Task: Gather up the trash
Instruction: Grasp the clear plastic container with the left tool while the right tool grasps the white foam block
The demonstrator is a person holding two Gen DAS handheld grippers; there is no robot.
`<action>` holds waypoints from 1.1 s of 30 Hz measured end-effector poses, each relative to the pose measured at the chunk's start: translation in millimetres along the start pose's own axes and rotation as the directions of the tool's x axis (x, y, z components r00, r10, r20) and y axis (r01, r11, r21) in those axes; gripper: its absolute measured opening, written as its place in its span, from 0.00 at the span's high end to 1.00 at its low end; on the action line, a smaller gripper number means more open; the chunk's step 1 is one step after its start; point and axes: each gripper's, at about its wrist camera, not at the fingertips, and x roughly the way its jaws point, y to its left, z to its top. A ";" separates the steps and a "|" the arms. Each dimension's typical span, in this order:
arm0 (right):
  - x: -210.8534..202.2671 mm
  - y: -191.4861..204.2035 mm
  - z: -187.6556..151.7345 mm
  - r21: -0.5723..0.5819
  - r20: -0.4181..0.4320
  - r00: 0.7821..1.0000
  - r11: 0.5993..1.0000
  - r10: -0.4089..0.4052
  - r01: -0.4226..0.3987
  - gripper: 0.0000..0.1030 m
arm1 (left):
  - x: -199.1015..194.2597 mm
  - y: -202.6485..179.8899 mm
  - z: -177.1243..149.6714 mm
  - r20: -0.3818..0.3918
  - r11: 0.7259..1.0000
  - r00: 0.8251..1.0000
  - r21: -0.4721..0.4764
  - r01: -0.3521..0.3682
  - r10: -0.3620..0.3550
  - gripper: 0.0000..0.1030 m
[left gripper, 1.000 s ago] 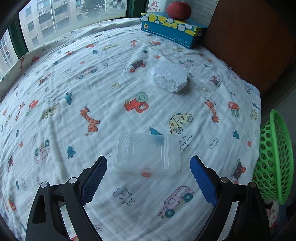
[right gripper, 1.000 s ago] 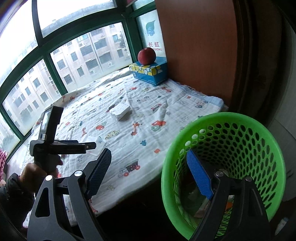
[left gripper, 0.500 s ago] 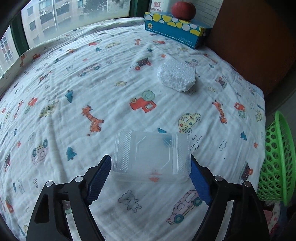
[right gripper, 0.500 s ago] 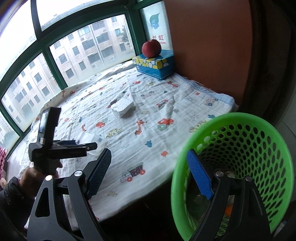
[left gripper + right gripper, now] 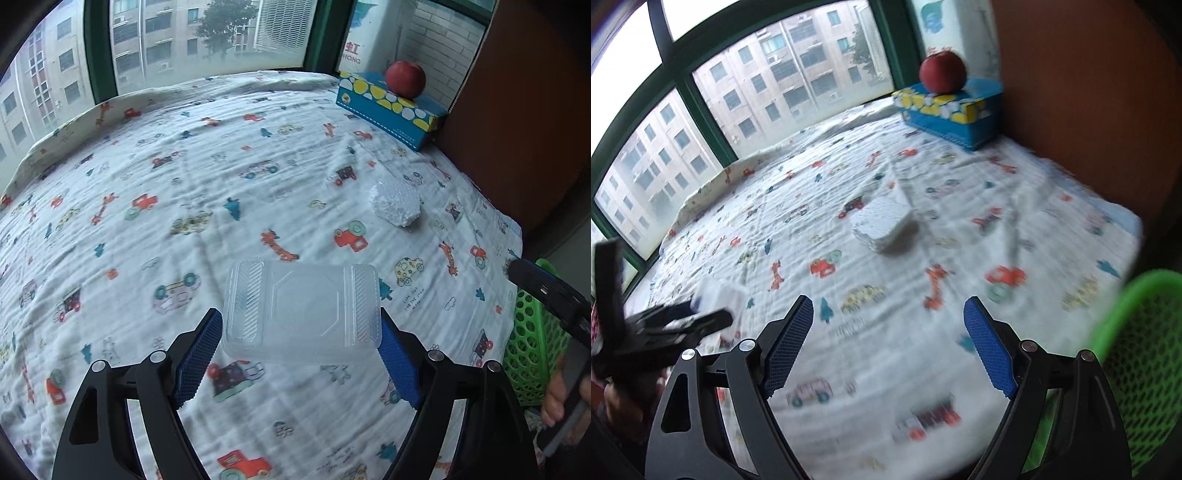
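While the left gripper (image 5: 301, 349) pinches the clear box (image 5: 302, 308) between its jaws above the printed sheet (image 5: 207, 192), the right gripper (image 5: 888, 347) hangs with jaws spread, foam (image 5: 882, 221) ahead, basket (image 5: 1141, 354) beside it.

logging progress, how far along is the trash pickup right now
Done: hard to say; the green basket shows only its side, so its contents can't be judged.

In hand: the left tongs are shut on the clear plastic container, which looks raised off the patterned sheet.

Left: the container has yet to reach the basket, and the white foam chunk lies on the sheet. The right tongs are open and empty.
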 end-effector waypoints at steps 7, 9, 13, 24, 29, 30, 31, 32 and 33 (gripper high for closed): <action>64.4 17.2 28.0 -0.020 -0.064 0.998 1.000 -0.022 0.021 0.19 | -10.3 16.4 -10.6 0.014 0.999 1.000 -0.031 0.014 -0.013 0.23; 79.3 18.6 35.5 -0.018 -0.079 0.997 1.000 -0.021 0.020 0.19 | -11.3 19.3 -12.7 0.017 0.999 1.000 -0.034 0.014 -0.013 0.23; 111.2 22.6 48.4 -0.019 -0.114 0.992 0.999 -0.052 0.050 0.19 | -13.1 25.6 -14.5 0.020 0.998 0.999 -0.057 0.028 -0.027 0.23; 158.1 19.7 60.9 -0.002 -0.157 0.978 0.990 -0.139 0.141 0.20 | -12.1 38.6 -19.2 0.011 0.996 1.000 -0.086 0.029 -0.028 0.23; 158.2 24.3 62.0 -0.026 -0.140 0.979 0.989 -0.151 0.149 0.33 | -10.4 39.8 -20.5 0.002 0.996 1.000 -0.090 0.024 -0.024 0.23; 157.3 25.1 62.2 -0.027 -0.139 0.980 0.989 -0.145 0.143 0.33 | -10.7 39.3 -20.4 0.002 0.996 1.000 -0.089 0.024 -0.024 0.23; 154.6 25.5 61.5 -0.032 -0.130 0.980 0.989 -0.147 0.144 0.34 | -10.9 38.8 -20.2 0.004 0.996 1.000 -0.087 0.024 -0.023 0.23; 151.6 26.2 60.8 -0.038 -0.121 0.981 0.988 -0.152 0.148 0.34 | -11.2 38.4 -19.8 0.005 0.996 1.000 -0.087 0.024 -0.024 0.23; 149.3 26.7 60.4 -0.041 -0.116 0.982 0.988 -0.150 0.146 0.34 | -11.6 38.1 -19.3 0.006 0.996 1.000 -0.087 0.026 -0.025 0.23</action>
